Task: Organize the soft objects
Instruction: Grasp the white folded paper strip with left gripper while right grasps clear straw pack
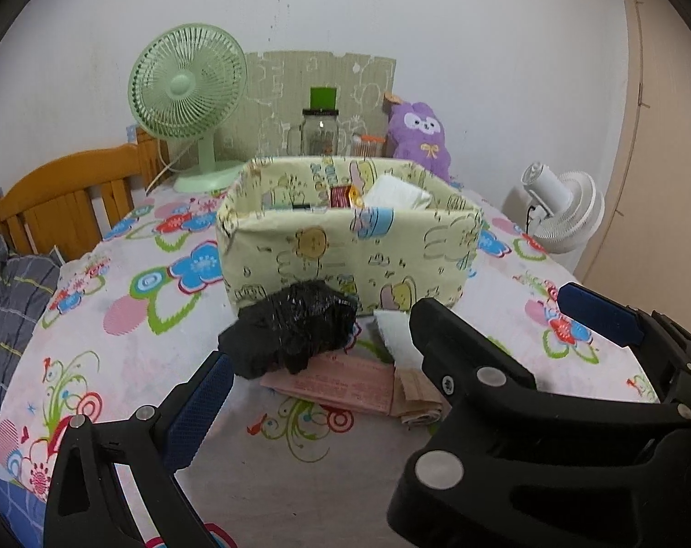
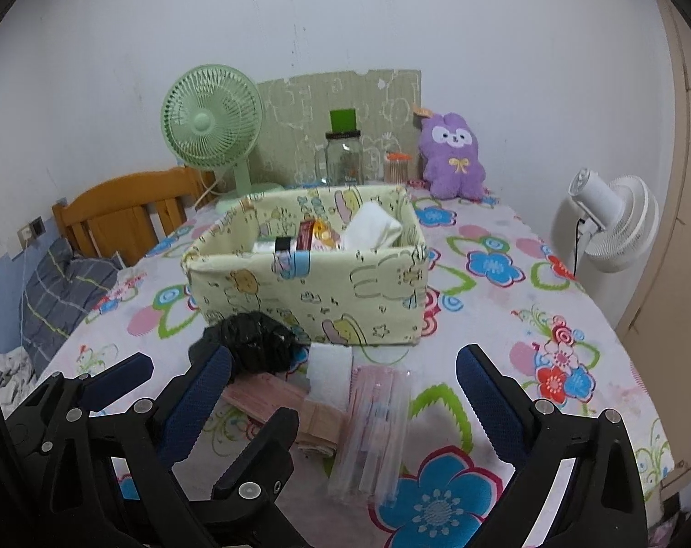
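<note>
Flowered desk cloth, soft items piled short of the fabric bin.
Both tongs, left tongs (image 1: 402, 356) and right tongs (image 2: 345, 376), spread and empty; clear sleeve (image 2: 375, 429) nearest, slippery; black bag (image 2: 247, 340) beyond may snag the pink pack (image 1: 340, 381); fabric bin (image 2: 308, 274) behind could tip if bumped.

Left gripper (image 1: 393, 347): matte black plastic frame, triangular cut-outs in the arms, round silver pivot pins, blue textured pads on the fingers (image 1: 199, 411). Right gripper (image 2: 345, 392): same build, with black linkage, silver rivets and blue knurled pads (image 2: 487, 392).
</note>
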`<action>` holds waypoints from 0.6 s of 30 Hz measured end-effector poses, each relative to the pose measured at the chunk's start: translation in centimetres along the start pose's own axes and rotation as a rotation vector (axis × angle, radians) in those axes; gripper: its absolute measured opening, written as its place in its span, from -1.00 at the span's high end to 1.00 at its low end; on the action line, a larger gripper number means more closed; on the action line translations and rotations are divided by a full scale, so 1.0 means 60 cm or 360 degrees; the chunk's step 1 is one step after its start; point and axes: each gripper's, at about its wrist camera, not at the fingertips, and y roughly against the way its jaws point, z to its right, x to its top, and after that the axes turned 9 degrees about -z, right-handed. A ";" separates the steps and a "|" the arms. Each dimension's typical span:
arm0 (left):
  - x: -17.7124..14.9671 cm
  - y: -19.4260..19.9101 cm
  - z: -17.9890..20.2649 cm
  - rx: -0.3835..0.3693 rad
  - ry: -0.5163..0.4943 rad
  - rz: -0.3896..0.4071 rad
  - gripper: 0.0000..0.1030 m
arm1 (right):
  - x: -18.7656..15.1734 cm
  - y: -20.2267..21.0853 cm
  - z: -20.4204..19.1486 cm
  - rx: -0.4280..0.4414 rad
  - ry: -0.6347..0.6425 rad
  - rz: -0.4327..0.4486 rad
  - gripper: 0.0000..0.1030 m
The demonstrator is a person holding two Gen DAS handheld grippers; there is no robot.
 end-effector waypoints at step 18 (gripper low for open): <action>-0.024 -0.057 0.013 0.0044 -0.0060 -0.0137 -0.93 | -0.031 -0.074 0.018 -0.0014 -0.0050 -0.0220 -0.45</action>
